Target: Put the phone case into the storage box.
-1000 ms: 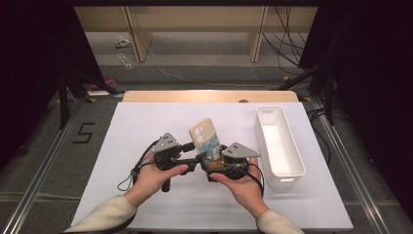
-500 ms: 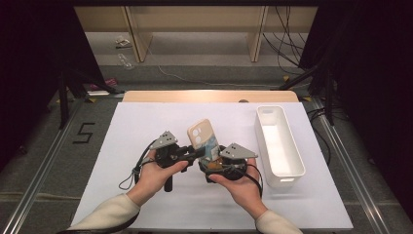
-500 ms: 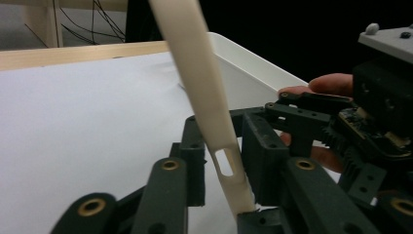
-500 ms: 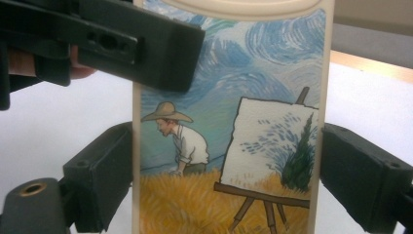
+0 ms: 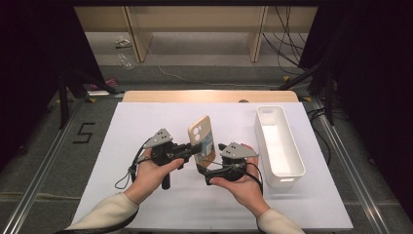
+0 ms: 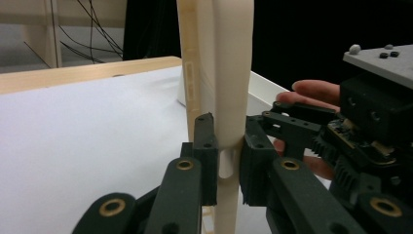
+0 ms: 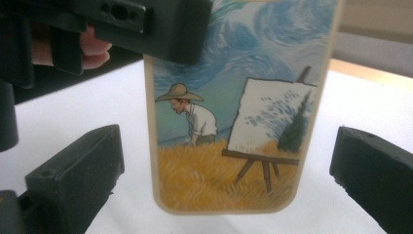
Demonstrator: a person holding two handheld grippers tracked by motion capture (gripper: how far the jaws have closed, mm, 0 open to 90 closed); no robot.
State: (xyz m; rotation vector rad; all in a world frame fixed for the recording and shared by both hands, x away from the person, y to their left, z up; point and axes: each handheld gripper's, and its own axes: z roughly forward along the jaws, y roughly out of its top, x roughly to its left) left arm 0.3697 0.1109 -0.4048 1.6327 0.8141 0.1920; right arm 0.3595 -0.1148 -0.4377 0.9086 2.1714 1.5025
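1. The left gripper (image 6: 226,146) has just been closing: a second ago its jaws stood apart beside the phone case (image 5: 202,140); now they are clamped on the case's edge, pads (image 6: 207,146) pressed to both faces at the lower middle of the left gripper view.
2. The right gripper (image 7: 229,170) has just been opening. Its jaws stand as wide as they go, one at the lower left and one at the right edge of the right gripper view, with the case (image 7: 229,122) hanging between them and touching neither.
3. My reading: this is a handover. The case has passed from the right gripper to the left, so the right is free to draw back or to take a new hold.
4. In the high view the case stands upright, slightly tilted, at the centre of the frame above the white table (image 5: 146,126), between the left gripper (image 5: 187,151) and the right gripper (image 5: 212,168).
5. Farther off, at the right of that view, a white tray (image 5: 265,141) lies lengthwise, apart from the case.
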